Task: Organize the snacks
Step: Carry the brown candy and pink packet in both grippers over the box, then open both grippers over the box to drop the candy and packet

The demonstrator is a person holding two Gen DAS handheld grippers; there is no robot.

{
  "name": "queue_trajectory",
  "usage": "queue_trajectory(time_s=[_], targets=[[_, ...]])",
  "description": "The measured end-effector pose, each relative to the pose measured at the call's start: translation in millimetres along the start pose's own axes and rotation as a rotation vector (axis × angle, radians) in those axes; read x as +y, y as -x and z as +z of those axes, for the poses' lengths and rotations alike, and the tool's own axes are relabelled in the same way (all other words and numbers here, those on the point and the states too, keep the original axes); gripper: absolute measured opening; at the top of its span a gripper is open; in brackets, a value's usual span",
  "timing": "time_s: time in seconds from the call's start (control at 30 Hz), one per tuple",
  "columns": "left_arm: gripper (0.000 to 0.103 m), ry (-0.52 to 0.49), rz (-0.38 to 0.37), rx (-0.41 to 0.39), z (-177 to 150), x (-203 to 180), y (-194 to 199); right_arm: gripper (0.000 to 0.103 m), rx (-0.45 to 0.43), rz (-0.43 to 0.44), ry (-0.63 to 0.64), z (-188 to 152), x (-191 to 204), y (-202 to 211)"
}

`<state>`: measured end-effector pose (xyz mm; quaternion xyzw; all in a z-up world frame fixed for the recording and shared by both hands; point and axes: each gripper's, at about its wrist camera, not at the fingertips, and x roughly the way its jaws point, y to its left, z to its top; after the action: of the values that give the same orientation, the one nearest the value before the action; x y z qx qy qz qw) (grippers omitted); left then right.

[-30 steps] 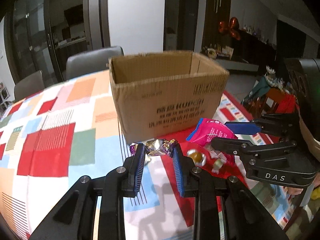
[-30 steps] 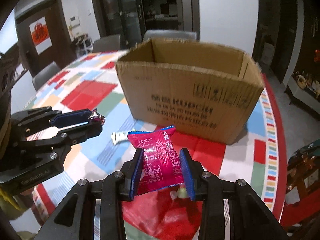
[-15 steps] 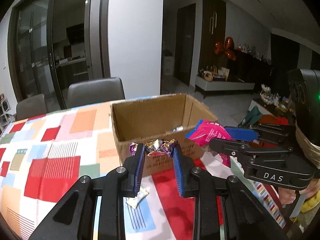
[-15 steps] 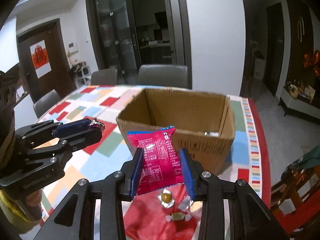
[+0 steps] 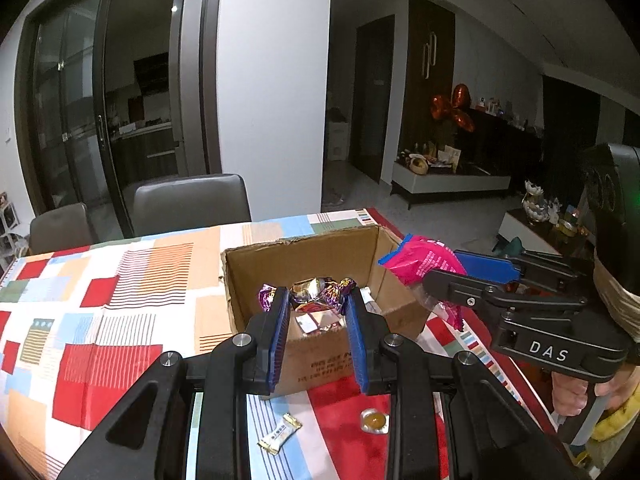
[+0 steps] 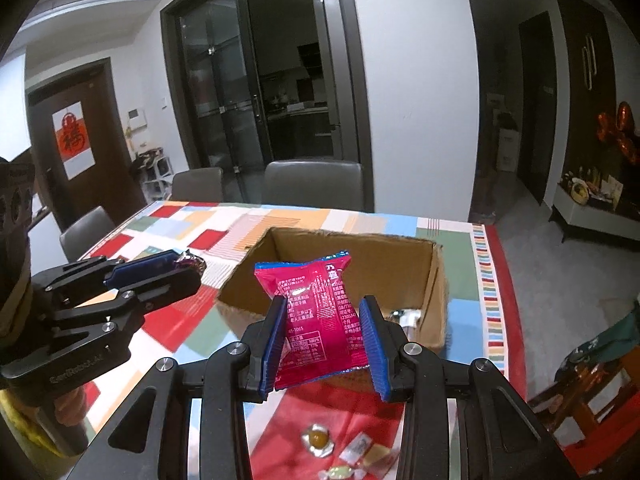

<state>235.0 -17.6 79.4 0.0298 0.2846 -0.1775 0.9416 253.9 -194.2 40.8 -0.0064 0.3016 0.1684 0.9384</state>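
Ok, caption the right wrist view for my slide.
Right claw holding a pink snack packet above the open cardboard box, loose candies below.

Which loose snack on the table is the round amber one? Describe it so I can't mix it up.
Start at the cardboard box on the patchwork tablecloth. On the red patch in front of the box lies the round amber sweet in clear, crinkled wrap. The white rectangular sachet beside it is flat and oblong, on blue stripes.

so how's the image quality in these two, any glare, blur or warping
Left wrist view: doorframes bow from fisheye warping, corners black, purple foil candy glints, otherwise sharp. Right wrist view: same warping, pink snack packet shiny yet readable, loose sweets at bottom edge blurred.
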Motion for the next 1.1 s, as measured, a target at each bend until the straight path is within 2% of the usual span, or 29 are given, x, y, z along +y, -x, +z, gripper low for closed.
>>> queue_trajectory(time_s=[0.6,0.63,0.7,0.73,0.8,1.1], targets=[[0.030,0.044,0.019,0.072,33,21,-62,0.038,0.066,-0.016,-0.025,34,-28,-53],[0.033,0.045,0.022,0.077,32,21,-65,0.038,0.066,-0.019,-0.027,35,-28,-55],[0.045,0.046,0.033,0.083,32,23,-69,0.042,0.058,-0.043,-0.031,37,-29,-58],[0.054,0.053,0.040,0.084,32,24,-70,0.054,0.058,-0.052,-0.035,37,-30,-59],[0.056,0.059,0.039,0.086,31,25,-69,0.061,0.049,-0.073,-0.047,37,-31,-58],[0.062,-0.009,0.080,0.029,16,5,-37,0.061,0.056,-0.071,-0.011,14,-28,-39]])
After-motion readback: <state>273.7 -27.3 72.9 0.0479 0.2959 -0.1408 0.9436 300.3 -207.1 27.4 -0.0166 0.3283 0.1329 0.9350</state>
